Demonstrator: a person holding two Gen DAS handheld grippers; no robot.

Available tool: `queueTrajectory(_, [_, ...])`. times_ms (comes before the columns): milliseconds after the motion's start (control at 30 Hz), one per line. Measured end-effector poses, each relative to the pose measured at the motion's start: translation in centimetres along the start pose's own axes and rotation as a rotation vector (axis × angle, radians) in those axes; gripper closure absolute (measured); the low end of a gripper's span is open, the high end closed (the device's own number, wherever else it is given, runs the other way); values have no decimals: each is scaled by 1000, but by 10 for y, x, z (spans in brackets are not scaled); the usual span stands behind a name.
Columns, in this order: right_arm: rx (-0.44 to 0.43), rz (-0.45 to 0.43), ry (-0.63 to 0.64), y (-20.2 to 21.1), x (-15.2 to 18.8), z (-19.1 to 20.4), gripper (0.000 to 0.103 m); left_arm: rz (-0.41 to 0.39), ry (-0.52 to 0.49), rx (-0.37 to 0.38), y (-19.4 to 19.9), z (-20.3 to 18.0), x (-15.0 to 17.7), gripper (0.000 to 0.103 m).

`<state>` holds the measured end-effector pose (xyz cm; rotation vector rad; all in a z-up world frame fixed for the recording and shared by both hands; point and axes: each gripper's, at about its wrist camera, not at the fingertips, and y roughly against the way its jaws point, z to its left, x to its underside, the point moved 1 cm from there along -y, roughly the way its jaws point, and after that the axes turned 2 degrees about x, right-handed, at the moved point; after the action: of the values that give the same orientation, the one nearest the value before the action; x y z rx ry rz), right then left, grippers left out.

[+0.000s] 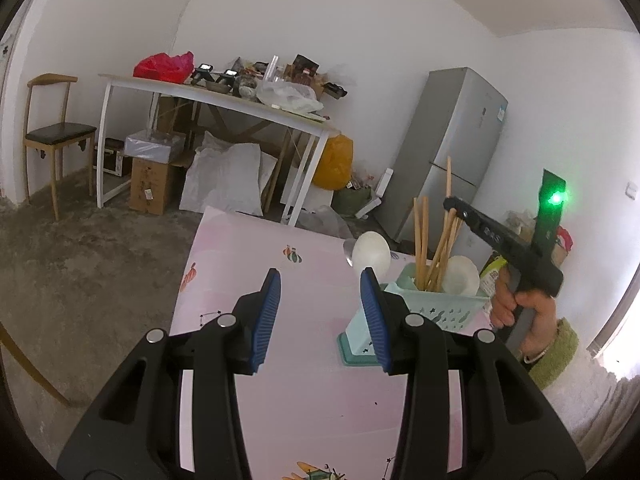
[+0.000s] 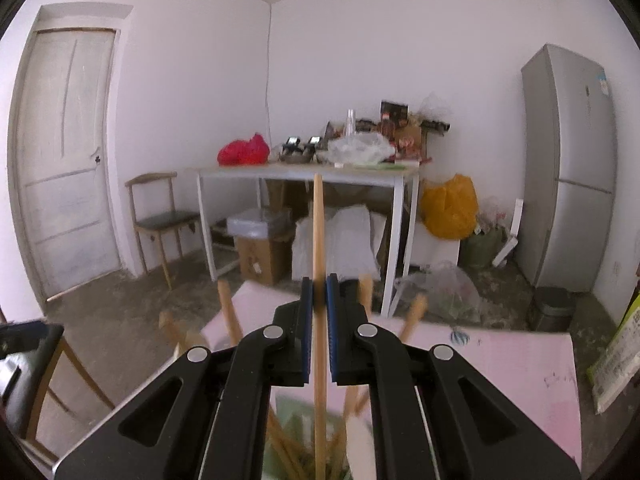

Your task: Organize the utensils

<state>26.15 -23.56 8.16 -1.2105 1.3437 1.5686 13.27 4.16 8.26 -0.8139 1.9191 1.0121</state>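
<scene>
One chopstick (image 2: 319, 240) pinched, right gripper (image 2: 319, 300) closed

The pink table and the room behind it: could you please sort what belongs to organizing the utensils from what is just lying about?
Job: chopstick in the right gripper; mint utensil holder with chopsticks and white spoons; left gripper.

Lying about: fridge, red bag, chair, orange bag.

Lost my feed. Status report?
Left tool open, empty. Right tool shut on chopstick above holder. Other chopsticks crowd it.
</scene>
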Motion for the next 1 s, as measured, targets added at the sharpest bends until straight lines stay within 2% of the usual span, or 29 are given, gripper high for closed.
queueTrajectory(33, [-3,19,-4,3,5,-2,94,7,0,4,-2,-1,2,59])
queueTrajectory(67, [-3,34,-7,6,8,-5,86,16,0,9,-5,-2,3,58])
queueTrajectory(100, [3,53,-16,14,15,-8,72,24,-1,14,-8,-2,4,56])
queueTrajectory(133, [5,55,-24,19,19,-10,66,35,-4,22,-13,-3,5,52])
queueTrajectory(267, [-8,30,-102,63,32,-26,56,88,-38,57,-34,-12,14,43])
queueTrajectory(400, [-13,0,-315,99,56,-67,47,138,-89,109,-65,-27,24,35])
queueTrajectory(500, [-34,54,-504,93,80,-103,47,173,-112,153,-94,-38,29,30])
queueTrajectory(567, [-97,101,-636,80,98,-125,47,199,-101,188,-115,-42,31,29])
queueTrajectory(700, [-163,187,-763,52,126,-142,47,261,-46,240,-147,-50,39,29])
queueTrajectory(800, [-238,223,-785,36,134,-132,47,285,-13,265,-155,-57,43,30])
queueTrajectory(867, [-275,231,-784,31,133,-120,45,282,-11,251,-156,-63,45,29])
queueTrajectory(1000, [-245,233,-761,33,132,-107,44,283,-7,226,-150,-66,46,29])
